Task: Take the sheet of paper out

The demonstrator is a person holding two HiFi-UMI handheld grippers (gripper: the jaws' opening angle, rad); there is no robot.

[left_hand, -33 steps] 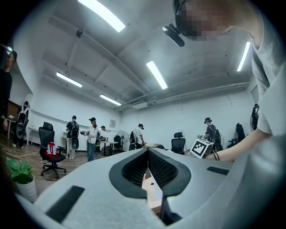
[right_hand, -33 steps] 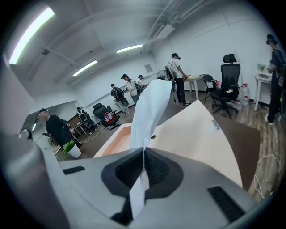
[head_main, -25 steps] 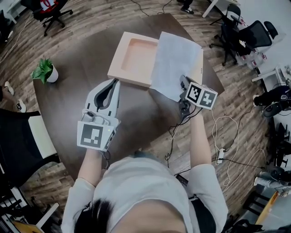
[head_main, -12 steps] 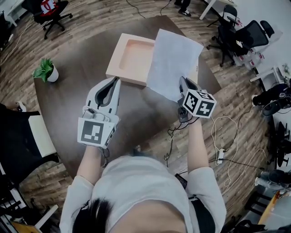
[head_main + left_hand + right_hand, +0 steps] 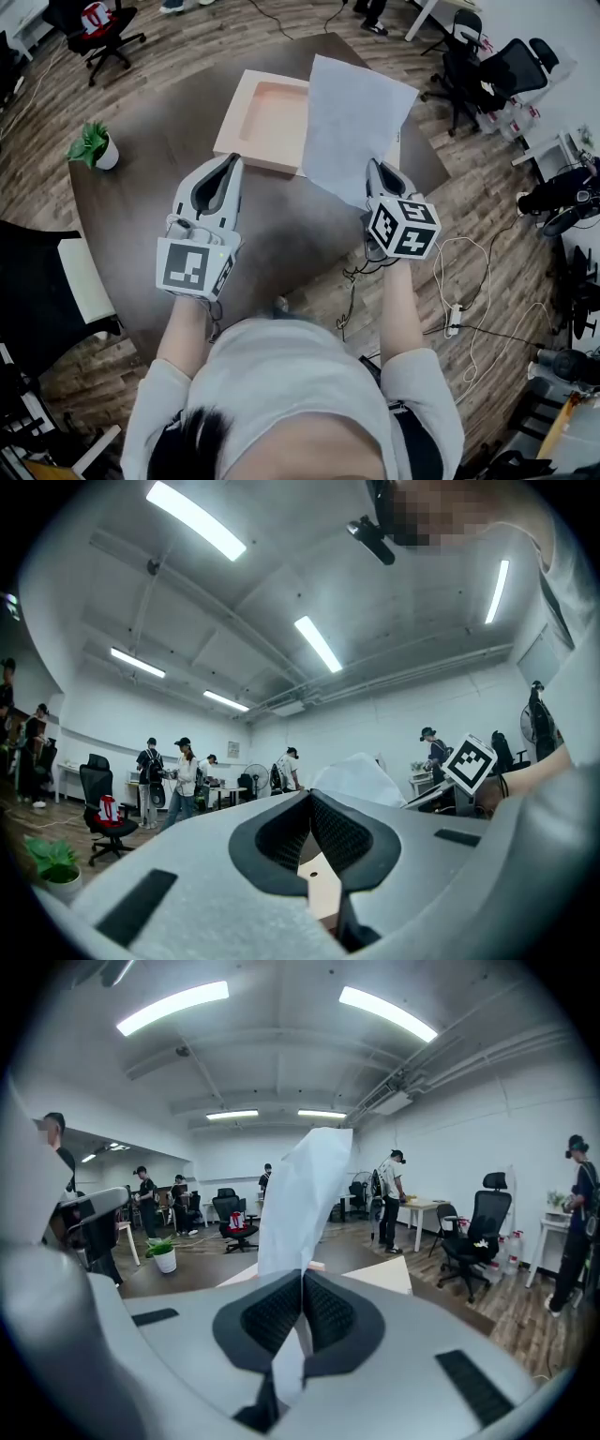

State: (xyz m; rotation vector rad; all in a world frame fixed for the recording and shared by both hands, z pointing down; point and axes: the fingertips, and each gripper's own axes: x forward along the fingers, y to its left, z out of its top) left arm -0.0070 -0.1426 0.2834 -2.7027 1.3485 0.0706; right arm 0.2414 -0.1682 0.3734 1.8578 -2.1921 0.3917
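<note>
head view, from the left: a small potted plant sits near the far-left edge of the dark round table. next comes the left gripper, pointing level above the tabletop with its jaws brought together on nothing. the left gripper view shows the pads meeting at the tip, with only the box surface behind them. beyond it lies a shallow peach-coloured box, open and bare where its floor shows. over the box's right part hangs the sheet of paper, held up clear of the table and tilted. its near edge is pinched in the right gripper, whose jaws are clamped tight on it. in the right gripper view the paper rises from between the pads and leans over at the top. office chairs stand on the wooden floor at the right

the sheet of paper looks very light, thin and floppy — it will likely bend under its own weight, catch air, and crease or tear if jerked. a grip close to an edge or corner seems right for it — a second hold by the free gripper at the other near corner would probably keep it flat
</note>
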